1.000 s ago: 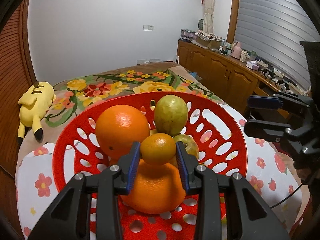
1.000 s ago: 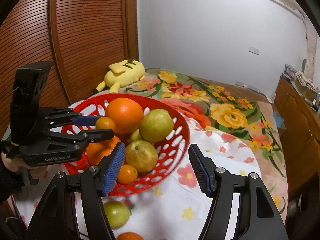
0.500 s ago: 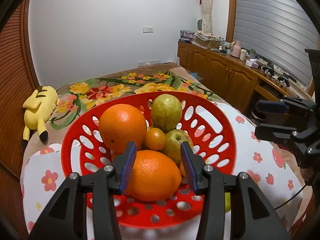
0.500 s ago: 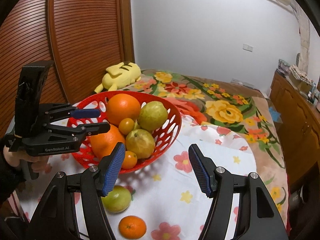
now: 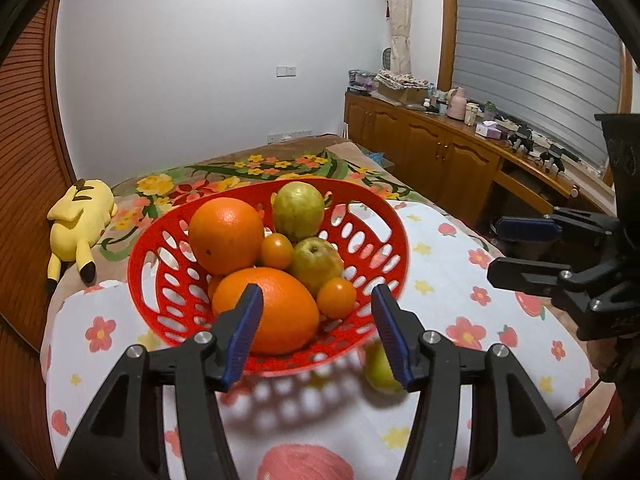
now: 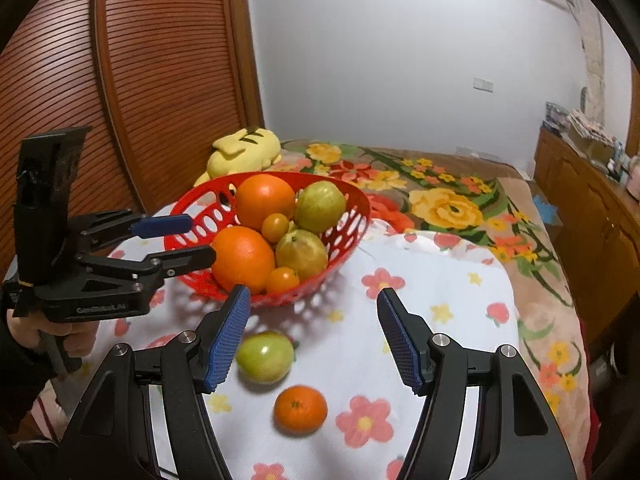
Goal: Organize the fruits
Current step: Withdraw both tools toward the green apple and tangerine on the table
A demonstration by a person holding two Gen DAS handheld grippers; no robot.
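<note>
While level | left tongs agape before basket | right tongs agape

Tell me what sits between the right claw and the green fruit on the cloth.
Nothing visible. The right claw is open with the green fruit just ahead by its left finger; the small orange lies beside it, nearer the camera.

The left wrist view looks along its own fingers from close by, slightly downward, with the red basket near centre and cabinets at 2 o'clock. The right wrist view sits a little farther back, facing the basket at 11 o'clock and a wooden door at 10 o'clock. Both share the basket, the flowered cloth and the yellow plush toy.
</note>
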